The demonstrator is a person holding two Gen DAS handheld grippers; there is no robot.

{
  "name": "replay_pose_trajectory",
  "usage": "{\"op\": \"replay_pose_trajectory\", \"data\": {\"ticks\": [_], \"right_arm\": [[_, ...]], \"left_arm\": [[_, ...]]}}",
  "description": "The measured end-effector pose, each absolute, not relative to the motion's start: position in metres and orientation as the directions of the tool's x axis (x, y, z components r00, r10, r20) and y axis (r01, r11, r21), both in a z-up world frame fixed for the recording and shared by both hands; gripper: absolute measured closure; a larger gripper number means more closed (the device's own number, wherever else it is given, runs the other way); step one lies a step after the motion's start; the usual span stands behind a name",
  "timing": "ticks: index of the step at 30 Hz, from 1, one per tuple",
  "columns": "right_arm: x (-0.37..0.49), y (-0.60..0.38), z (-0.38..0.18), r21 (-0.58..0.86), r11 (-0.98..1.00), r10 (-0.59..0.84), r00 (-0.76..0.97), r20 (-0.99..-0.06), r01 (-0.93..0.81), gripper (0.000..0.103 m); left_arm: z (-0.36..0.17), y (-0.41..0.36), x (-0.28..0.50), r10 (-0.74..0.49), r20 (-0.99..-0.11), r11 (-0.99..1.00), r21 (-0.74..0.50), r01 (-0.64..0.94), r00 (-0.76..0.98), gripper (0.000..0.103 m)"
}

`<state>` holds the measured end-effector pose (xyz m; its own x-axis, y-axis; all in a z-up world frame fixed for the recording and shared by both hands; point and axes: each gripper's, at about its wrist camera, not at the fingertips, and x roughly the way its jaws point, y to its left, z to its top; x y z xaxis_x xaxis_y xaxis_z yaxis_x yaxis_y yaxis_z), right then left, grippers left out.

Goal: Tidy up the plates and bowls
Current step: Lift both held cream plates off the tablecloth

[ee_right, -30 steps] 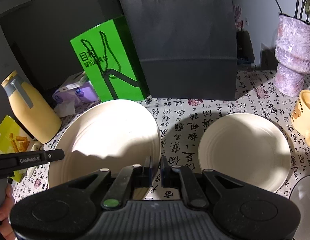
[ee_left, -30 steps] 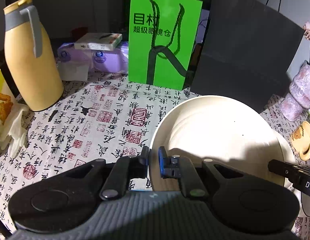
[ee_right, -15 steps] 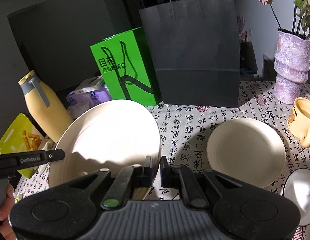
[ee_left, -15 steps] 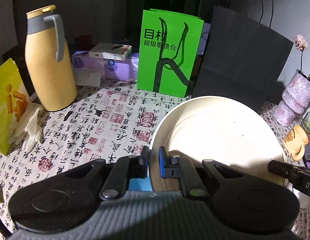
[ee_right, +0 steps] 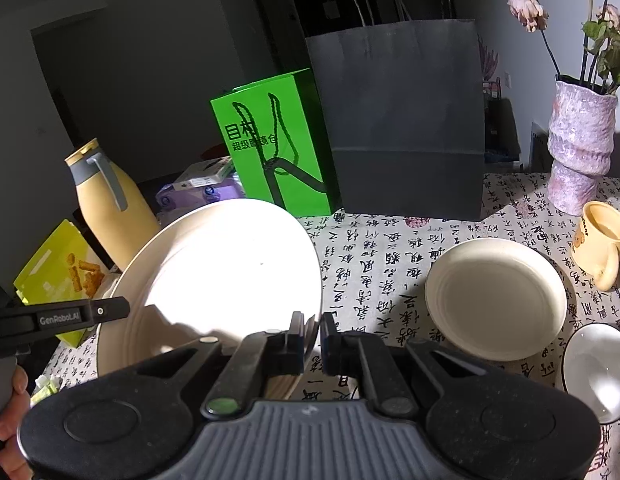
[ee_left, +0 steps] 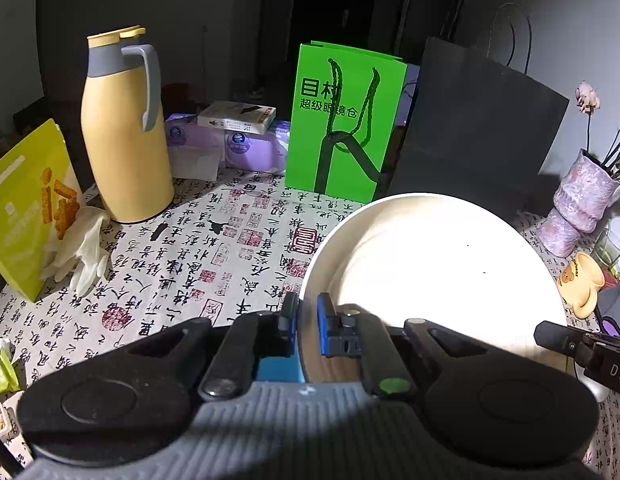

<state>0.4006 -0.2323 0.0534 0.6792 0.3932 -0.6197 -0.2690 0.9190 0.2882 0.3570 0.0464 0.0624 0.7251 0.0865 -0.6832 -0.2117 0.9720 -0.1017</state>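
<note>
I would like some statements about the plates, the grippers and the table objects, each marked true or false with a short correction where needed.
1. The large cream plate is gripped at its rim by both the left gripper and the right gripper. True.
2. The green bag lies flat on the table. False: it stands upright beside the dark paper bag.
3. A smaller cream plate rests on the tablecloth to the right of the held plate. True.
4. The yellow jug has a red handle. False: its handle is grey.
5. The yellow mug sits inside the smaller plate. False: it stands apart on the cloth, near the purple vase.
</note>
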Motion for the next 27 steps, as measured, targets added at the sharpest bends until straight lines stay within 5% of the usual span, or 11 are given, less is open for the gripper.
{"op": "replay_pose_trajectory", "data": {"ticks": [27], "right_arm": [[0.306,-0.244,0.061,0.315,0.899,0.434,0.72,-0.542,-0.305,0.095]], "left_arm": [[0.078,0.041,0.258,0.064,-0.614,0.97,-0.147,-0.194,0.787,0.092]]}}
